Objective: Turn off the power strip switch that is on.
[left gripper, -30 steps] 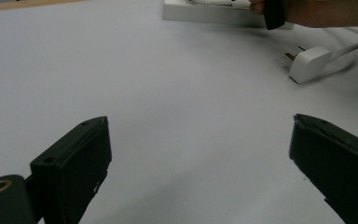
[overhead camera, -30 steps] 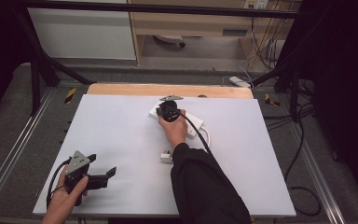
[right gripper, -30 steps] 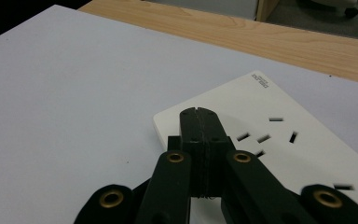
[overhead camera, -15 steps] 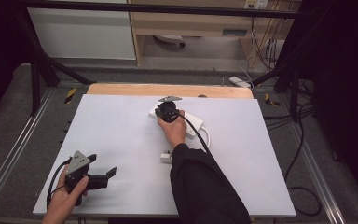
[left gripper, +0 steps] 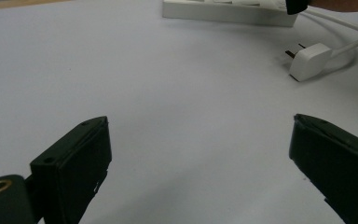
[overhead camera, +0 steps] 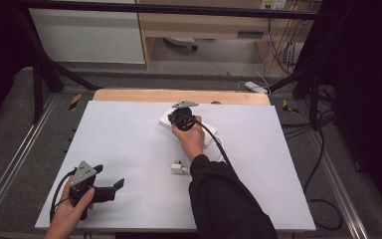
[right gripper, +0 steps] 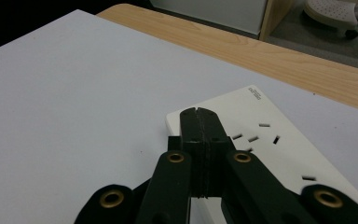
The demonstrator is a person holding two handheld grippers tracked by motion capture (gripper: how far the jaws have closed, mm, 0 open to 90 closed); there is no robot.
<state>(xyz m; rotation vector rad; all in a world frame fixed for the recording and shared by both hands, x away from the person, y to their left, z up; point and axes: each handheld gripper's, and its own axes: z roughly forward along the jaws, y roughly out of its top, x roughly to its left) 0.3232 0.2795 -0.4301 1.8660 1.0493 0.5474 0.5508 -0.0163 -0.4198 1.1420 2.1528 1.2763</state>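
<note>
Holding my left gripper point(overhead camera: 110, 188) low at the near left corner of the desk point(overhead camera: 129, 144), I have kept it exactly where it was a second ago, its jaws wide apart with nothing between them, looking across bare white surface toward the middle. Moving right, the white plug point(overhead camera: 180, 168) lies loose on the desk, prongs out, its white cord point(left gripper: 342, 44) curling back toward the strip; it has not shifted either. Further right and farther away, my right gripper point(overhead camera: 181, 117) has barely moved in the last second: its jaws are pressed flat together, gripping nothing, with their tips resting on or just above the near left end of the white power strip point(right gripper: 270, 140), beside the socket slots. So little has changed, and I judge that I am steadying or nudging the strip rather than picking it up, with the plug not yet brought to a socket. Nothing blocks the way between plug and strip, though the cord loops close beside my right forearm point(overhead camera: 219, 194) and could snag. The wooden edge point(overhead camera: 129, 95) runs along the far side.
</note>
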